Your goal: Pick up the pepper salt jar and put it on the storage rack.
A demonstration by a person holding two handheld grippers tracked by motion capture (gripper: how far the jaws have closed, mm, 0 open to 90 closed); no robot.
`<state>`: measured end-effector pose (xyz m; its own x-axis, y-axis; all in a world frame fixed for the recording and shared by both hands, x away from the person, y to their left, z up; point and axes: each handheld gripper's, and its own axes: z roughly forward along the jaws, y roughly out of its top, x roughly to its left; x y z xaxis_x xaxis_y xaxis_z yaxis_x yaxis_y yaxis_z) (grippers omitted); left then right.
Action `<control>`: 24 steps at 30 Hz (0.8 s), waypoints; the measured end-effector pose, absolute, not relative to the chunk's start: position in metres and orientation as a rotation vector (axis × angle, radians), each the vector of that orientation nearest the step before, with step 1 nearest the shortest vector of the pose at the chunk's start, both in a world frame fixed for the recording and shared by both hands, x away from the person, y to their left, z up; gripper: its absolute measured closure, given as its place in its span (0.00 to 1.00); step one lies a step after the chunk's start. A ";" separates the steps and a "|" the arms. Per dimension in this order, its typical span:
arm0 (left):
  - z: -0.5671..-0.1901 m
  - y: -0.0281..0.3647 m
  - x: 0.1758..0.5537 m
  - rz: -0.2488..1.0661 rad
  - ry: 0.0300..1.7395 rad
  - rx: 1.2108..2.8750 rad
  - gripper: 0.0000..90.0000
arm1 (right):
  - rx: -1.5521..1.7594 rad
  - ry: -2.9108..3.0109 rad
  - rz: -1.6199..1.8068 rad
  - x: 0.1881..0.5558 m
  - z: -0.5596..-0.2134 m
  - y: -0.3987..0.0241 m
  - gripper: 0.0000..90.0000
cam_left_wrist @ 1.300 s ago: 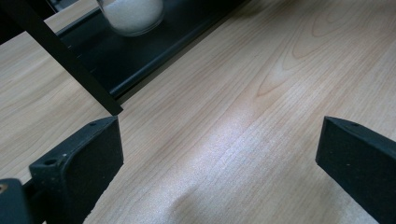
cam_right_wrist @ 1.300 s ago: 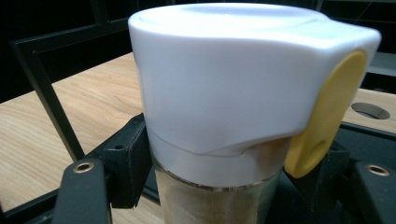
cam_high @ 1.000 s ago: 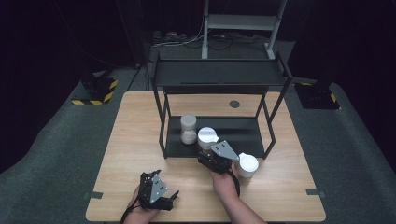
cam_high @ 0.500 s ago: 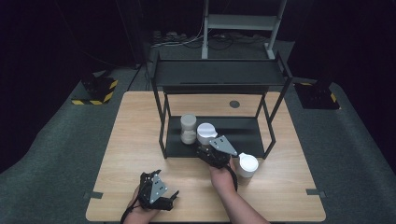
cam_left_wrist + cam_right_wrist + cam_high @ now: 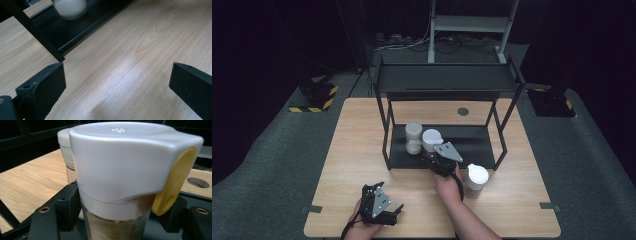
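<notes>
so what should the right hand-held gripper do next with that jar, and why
Probably lower it a little onto the rack's bottom tray and then let go. The right hand-held gripper is shut on the white-lidded jar, holding it over the tray right beside the jar of white powder that already stands there. The left hand-held gripper rests open near the table's front edge, so it need not help.

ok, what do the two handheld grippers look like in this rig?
Both are black. The left gripper has two blocky black jaws with small screw holes, and a grey three-cornered plate on top. The right gripper has the same grey plate, black jaws with brass-coloured screw inserts, and a black cable trailing along the bare forearm. No sleeves or gloves visible.
</notes>
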<state>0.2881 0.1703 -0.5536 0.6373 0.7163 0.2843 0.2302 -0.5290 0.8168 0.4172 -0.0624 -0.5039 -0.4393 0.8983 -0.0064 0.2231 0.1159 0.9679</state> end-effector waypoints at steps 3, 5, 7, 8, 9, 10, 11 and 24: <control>-0.554 0.170 0.288 0.794 0.735 2.076 0.01 | 1.100 1.764 1.354 0.420 -0.506 -0.062 0.34; -0.554 0.170 0.288 0.793 0.737 2.075 0.01 | 1.102 1.765 1.349 0.421 -0.507 -0.062 0.34; -0.554 0.171 0.288 0.793 0.737 2.075 0.01 | 1.103 1.764 1.346 0.422 -0.508 -0.062 0.34; -0.554 0.171 0.288 0.792 0.738 2.073 0.01 | 1.105 1.764 1.342 0.423 -0.509 -0.062 0.34; -0.554 0.171 0.288 0.792 0.738 2.073 0.01 | 1.109 1.766 1.342 0.424 -0.510 -0.062 0.34; -0.554 0.171 0.288 0.793 0.738 2.073 0.01 | 1.112 1.767 1.342 0.424 -0.511 -0.062 0.34; -0.554 0.171 0.288 0.794 0.737 2.074 0.01 | 1.117 1.768 1.341 0.425 -0.512 -0.062 0.34; -0.553 0.171 0.288 0.792 0.739 2.075 0.01 | 1.126 1.768 1.325 0.430 -0.519 -0.058 0.34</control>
<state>0.2884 0.1711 -0.5533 0.6365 0.7178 0.2822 0.2321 -0.5272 0.8174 0.4299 -0.0577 -0.5188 -0.4202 0.9074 -0.0042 0.2504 0.1204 0.9606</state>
